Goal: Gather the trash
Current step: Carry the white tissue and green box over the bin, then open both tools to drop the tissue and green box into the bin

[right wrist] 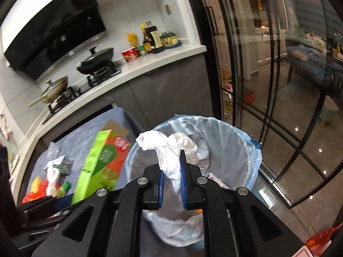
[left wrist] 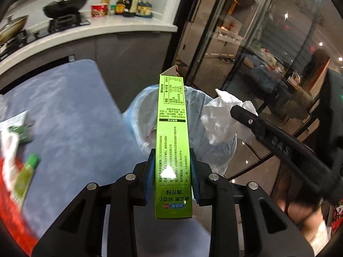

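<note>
1. The left gripper has its blue pads clamped on a long bright-green cardboard box, held over the near rim of the round bin lined with a pale blue plastic bag.
2. The right gripper is closed tight on a crumpled white paper tissue above the bin's mouth.
3. To the left, more wrappers lie on the blue-grey table cloth.
</note>
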### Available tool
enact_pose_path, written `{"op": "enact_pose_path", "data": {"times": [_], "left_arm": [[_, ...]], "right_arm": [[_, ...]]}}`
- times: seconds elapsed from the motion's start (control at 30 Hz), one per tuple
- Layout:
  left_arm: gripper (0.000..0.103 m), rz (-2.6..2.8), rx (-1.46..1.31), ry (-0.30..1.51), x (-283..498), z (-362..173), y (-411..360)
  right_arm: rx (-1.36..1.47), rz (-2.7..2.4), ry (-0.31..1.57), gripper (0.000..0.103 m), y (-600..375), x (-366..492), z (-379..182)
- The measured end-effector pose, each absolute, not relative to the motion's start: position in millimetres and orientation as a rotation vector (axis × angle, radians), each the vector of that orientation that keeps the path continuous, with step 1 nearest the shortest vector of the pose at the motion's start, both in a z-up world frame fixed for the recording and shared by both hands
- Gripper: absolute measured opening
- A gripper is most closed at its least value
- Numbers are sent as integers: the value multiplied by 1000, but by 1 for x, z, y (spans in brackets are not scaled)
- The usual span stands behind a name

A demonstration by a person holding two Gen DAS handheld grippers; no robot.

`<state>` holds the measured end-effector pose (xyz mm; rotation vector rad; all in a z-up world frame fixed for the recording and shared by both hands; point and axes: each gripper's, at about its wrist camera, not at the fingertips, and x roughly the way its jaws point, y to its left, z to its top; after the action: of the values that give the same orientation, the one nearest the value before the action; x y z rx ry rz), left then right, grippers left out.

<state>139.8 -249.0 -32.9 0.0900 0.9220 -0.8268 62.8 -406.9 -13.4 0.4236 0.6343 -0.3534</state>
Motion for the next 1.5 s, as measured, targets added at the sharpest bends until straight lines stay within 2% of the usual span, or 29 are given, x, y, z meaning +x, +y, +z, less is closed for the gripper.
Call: {"op": "enact_pose_path", "data": {"times": [0.13,0.3,0.33,0.4,0.47,0.53,0.9,1.03,1.13,1.33,1.5], "left_arm": [[28,-848,97,955,157,-50,-283],[29,-843,110,976,166,-66,-303],[29,-834,113,977,165,-66,-304],[33,-819,113,974,168,-68,-305],[51,-805,123,965,169,-69,-306],[55,-797,121,947,169,-66,-303],[56,-736,100,874,161,-40,-268],[57,-692,77,853,159,-30,-244],[64,-658,59,855,157,-25,-223],[65,-571,33,824,149,-14,-169],[80,-449,17,798,144,-6,-114]], "right_arm": [[428,-368,663,12,-420,72,-28],[445,-380,684,18,-428,80,-40],[448,-381,686,22,-429,81,-42],[449,-392,680,31,-428,79,-43],[457,-404,664,45,-431,78,-41],[456,-409,654,45,-431,76,-38],[427,-365,609,45,-408,68,-9],[417,-335,601,45,-394,66,0],[403,-307,596,45,-379,66,6],[370,-249,596,45,-342,68,15],[342,-194,608,45,-308,72,18]]}}
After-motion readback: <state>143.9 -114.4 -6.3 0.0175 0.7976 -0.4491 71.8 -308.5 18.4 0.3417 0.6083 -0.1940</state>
